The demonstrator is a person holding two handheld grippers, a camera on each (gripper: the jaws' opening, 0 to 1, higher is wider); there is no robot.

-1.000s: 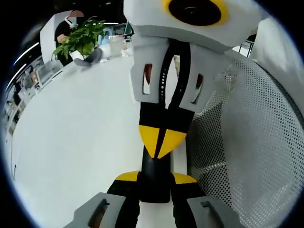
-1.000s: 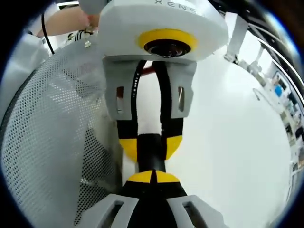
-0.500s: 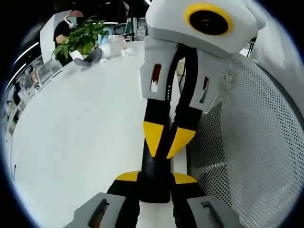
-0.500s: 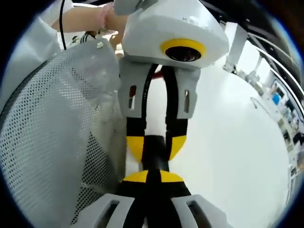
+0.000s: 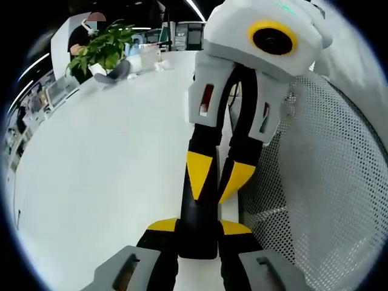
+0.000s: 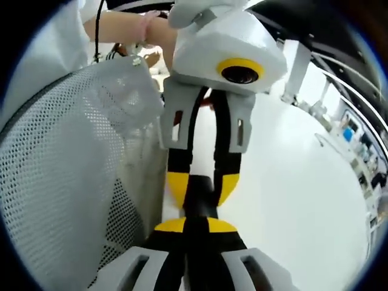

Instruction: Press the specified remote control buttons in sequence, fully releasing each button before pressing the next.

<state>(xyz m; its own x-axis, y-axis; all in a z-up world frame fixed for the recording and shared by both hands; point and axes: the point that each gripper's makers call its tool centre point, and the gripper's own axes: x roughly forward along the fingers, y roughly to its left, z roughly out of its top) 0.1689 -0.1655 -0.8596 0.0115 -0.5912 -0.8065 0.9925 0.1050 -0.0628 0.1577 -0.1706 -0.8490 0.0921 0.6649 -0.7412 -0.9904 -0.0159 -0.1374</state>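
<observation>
One black remote (image 5: 199,224) is clamped at opposite ends by two grippers, left (image 5: 199,233) and right (image 6: 195,225) (one mesh basket (image 5: 315,182) alongside).

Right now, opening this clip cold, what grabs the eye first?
The two grippers meeting nose to nose over a slim black remote: in the left gripper view the right gripper comes down from the top with its yellow tips astride the remote, while the left gripper clamps its near end. Beside them stands a white mesh basket, and a potted plant sits far across the white table.
</observation>
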